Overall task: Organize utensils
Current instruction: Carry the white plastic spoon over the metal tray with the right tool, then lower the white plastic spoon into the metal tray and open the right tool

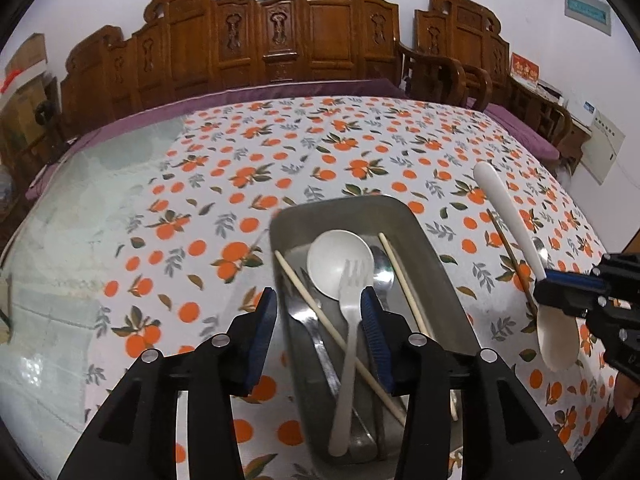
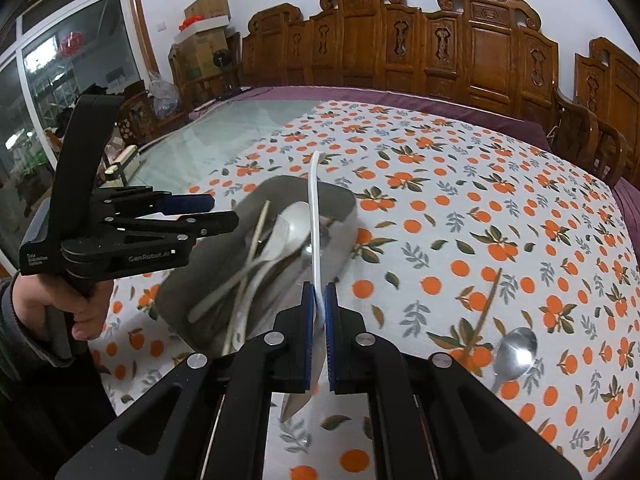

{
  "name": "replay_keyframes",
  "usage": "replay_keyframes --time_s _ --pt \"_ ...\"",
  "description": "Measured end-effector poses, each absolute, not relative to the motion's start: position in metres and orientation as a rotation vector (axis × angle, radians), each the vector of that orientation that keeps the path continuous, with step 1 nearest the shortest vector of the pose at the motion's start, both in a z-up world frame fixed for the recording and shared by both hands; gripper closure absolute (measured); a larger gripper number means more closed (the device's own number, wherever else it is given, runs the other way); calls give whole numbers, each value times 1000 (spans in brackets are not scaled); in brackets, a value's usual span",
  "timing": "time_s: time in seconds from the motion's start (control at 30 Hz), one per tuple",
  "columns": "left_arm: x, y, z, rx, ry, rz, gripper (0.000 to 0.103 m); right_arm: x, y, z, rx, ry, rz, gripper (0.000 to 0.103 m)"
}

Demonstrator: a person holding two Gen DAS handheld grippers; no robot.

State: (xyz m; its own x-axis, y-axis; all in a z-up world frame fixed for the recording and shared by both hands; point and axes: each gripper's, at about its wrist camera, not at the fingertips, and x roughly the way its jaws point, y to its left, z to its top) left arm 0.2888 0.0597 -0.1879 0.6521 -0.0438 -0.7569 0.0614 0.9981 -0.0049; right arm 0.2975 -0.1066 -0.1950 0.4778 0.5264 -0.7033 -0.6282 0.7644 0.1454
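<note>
Left gripper (image 2: 188, 216) body is showing white print "GenRobot.AI" on its side, plus small "Data Acquisition System" near the rear edge. Red sign (image 1: 524, 68) w/ gold chars by the wall is showing too blurred to read. Wall panels & cardboard boxes: nothing legible.
</note>
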Motion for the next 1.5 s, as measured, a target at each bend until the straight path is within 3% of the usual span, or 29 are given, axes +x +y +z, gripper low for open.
replay_keyframes --time_s 0.03,0.13,0.47,1.1,1.5 --pt "289 62 -187 22 856 -57 60 297 -104 -194 -135 805 709 96" --pt "287 69 -182 19 840 -44 40 296 -96 -194 -114 804 714 96" --pt "284 94 -168 -19 799 -4 16 300 -65 -198 -41 812 732 96" --pt "283 108 -164 -41 793 21 16 306 -32 -233 -63 859 727 95" --pt "284 96 -162 -42 793 2 16 299 -55 -216 -100 791 728 94"
